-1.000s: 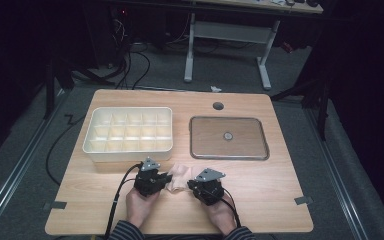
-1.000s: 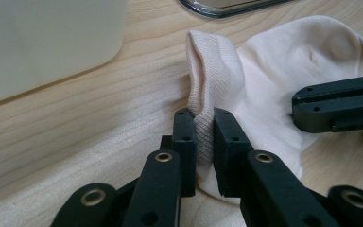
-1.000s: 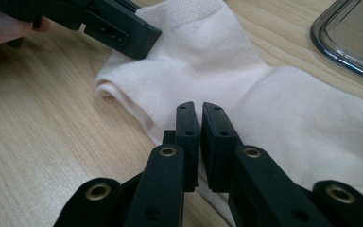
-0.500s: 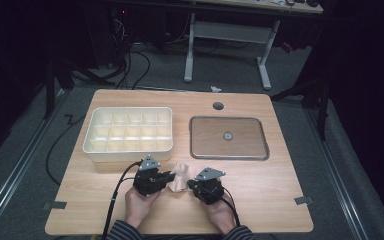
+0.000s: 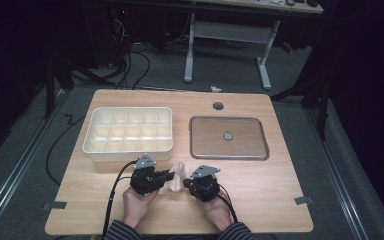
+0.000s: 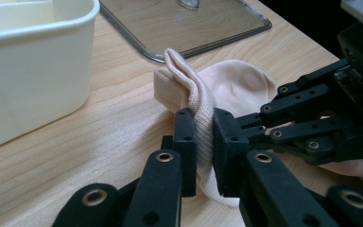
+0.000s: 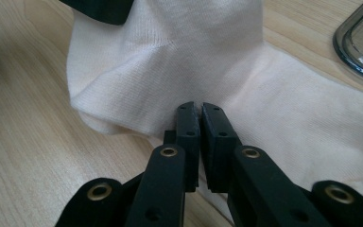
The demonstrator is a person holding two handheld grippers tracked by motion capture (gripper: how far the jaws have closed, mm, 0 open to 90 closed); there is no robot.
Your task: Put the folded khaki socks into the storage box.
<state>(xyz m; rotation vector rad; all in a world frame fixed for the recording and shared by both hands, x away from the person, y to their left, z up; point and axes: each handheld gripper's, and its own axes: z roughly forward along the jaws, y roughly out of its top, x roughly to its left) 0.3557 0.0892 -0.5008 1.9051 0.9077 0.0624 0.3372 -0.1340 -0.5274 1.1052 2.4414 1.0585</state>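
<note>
Sock (image 5: 176, 176) — pinched by left gripper (image 5: 170, 175), right gripper (image 5: 185, 183)

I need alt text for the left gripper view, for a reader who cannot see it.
The left gripper pinches a pale pink sock between its black fingers on a wooden table. A cream tray stands at left.

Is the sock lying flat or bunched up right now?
Bunched up. The sock is folded over on itself, its ribbed edge pinched upright by the left gripper, while the right gripper clamps another fold on the table.
</note>
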